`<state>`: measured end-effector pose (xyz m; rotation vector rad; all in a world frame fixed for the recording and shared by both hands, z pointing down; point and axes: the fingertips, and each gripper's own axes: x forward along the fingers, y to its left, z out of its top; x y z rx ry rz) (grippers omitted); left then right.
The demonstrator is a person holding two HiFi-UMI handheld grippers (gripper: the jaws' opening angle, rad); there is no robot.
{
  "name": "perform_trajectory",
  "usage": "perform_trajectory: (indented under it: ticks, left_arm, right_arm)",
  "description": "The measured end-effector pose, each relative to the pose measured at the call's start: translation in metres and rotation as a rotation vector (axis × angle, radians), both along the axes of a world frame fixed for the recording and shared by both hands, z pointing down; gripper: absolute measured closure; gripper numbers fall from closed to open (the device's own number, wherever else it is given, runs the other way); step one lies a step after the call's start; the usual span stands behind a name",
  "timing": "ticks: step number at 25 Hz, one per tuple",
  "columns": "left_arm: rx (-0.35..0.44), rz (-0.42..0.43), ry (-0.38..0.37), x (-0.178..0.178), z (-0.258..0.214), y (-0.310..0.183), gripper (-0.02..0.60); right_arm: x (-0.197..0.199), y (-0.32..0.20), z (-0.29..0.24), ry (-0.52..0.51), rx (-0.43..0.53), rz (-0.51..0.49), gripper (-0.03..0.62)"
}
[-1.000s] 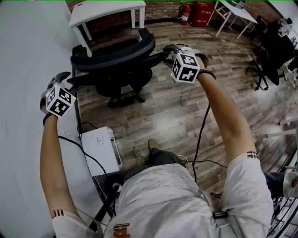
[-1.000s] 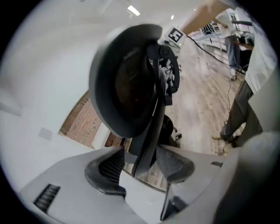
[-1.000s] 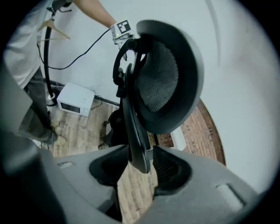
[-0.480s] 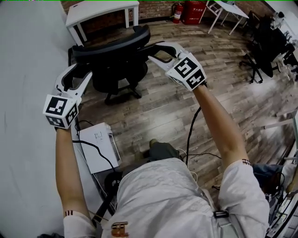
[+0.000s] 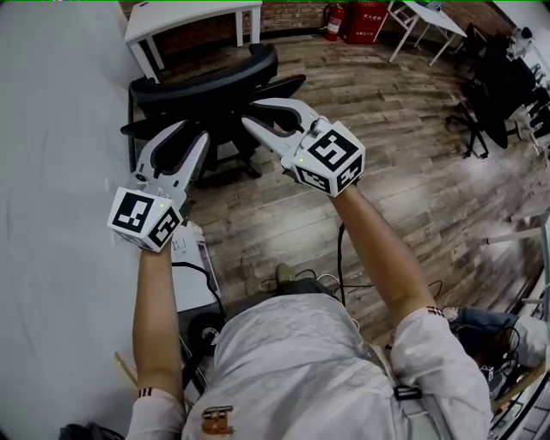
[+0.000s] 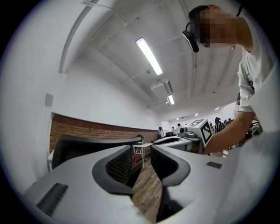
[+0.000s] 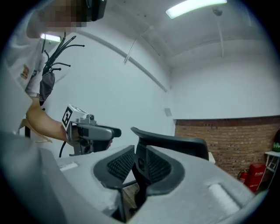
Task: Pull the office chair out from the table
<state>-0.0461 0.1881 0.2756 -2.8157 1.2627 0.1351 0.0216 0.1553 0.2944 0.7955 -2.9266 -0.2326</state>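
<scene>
The black office chair (image 5: 209,79) stands on the wooden floor beside the white table (image 5: 60,172), its backrest towards me. Both grippers hang in the air on my side of the chair and touch nothing. The left gripper (image 5: 191,131) points at the chair's left side; its jaws are closing and are empty. To its right, the right gripper (image 5: 263,113) is also closing on nothing. The left gripper view looks past the left gripper (image 6: 142,151) to the backrest (image 6: 87,142). Beyond the right gripper (image 7: 139,153) the same backrest (image 7: 175,141) shows.
A white box (image 5: 187,268) with cables lies on the floor under the table's edge. A second white table (image 5: 189,15) stands behind the chair. A fire extinguisher (image 5: 333,21) and a red cabinet (image 5: 365,15) stand at the brick wall. Other black chairs (image 5: 498,94) fill the right side.
Both grippers have left the chair's armrests, risen and drawn back towards me while rolling. Their jaws have narrowed. The chair stays beside the table.
</scene>
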Motion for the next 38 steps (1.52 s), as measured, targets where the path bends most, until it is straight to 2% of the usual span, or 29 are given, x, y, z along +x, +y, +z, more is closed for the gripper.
perform_trajectory:
  ticks: [6,9,14,25,38]
  left_arm:
    - [-0.003,0.002,0.063,0.020,0.002,-0.002,0.504]
    - [-0.007,0.009,0.065,0.030,0.005,-0.002,0.529]
    - [-0.020,0.019,0.052,0.040,0.010,-0.004,0.581]
    - [-0.015,0.029,0.062,0.047,0.008,-0.007,0.581]
    - [-0.019,0.032,0.055,0.053,0.011,-0.008,0.581]
  right_arm:
    - [-0.001,0.009,0.003,-0.064,-0.024,-0.039,0.570]
    - [0.003,0.011,0.004,-0.088,-0.027,-0.043,0.591]
    - [0.002,0.012,0.004,-0.113,-0.027,-0.057,0.591]
    - [0.002,0.017,0.001,-0.154,-0.032,-0.081,0.592]
    - [0.007,0.019,0.005,-0.153,-0.036,-0.086,0.592]
